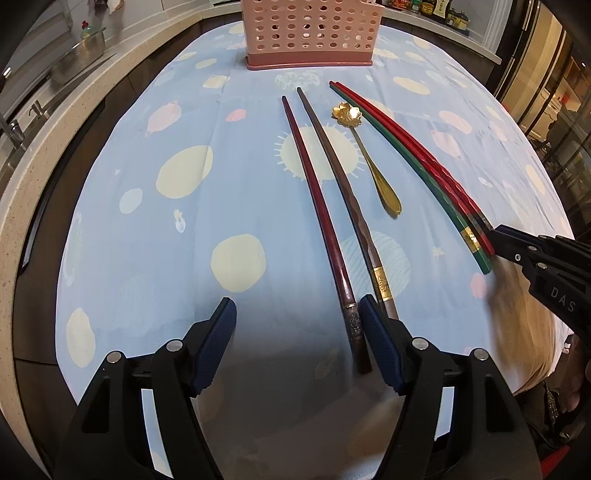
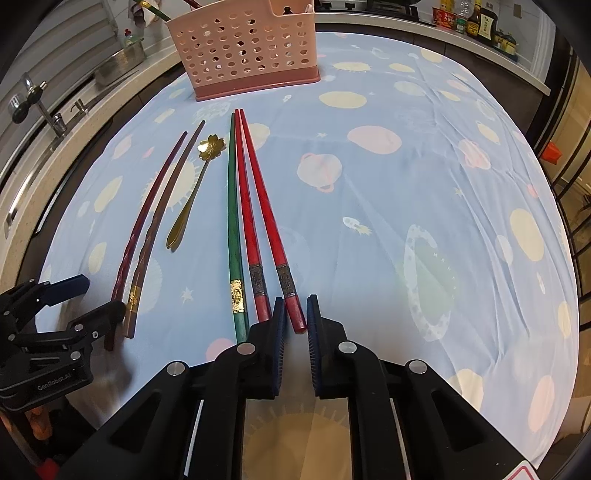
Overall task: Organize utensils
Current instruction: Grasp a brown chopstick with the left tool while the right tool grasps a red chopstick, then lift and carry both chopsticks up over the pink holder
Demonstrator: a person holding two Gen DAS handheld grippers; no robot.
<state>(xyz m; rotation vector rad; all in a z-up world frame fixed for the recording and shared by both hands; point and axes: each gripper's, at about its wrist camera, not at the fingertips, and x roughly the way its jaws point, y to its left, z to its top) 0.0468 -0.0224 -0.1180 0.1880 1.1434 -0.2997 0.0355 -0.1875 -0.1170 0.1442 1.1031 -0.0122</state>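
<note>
A pink perforated utensil holder [image 1: 308, 35] [image 2: 251, 51] stands at the table's far side. On the cloth lie a dark red chopstick [image 1: 317, 206] [image 2: 147, 218], a brown chopstick [image 1: 343, 199] [image 2: 162, 218], a gold flower-headed spoon [image 1: 365, 155] [image 2: 195, 184], a green chopstick [image 1: 417, 166] [image 2: 232, 221] and two red chopsticks [image 1: 424, 155] [image 2: 258, 206]. My left gripper [image 1: 299, 325] [image 2: 96, 295] is open, its right finger between the near ends of the dark red and brown chopsticks. My right gripper [image 2: 295, 317] [image 1: 502, 243] is nearly closed around the near end of the rightmost red chopstick [image 2: 291, 310], which rests on the cloth.
The table wears a blue cloth [image 2: 406, 184] with planet prints. A counter with a sink and faucet [image 2: 44, 107] runs along the left. Bottles and jars [image 2: 476, 22] stand on the far right counter. The holder holds some utensils [image 2: 155, 11].
</note>
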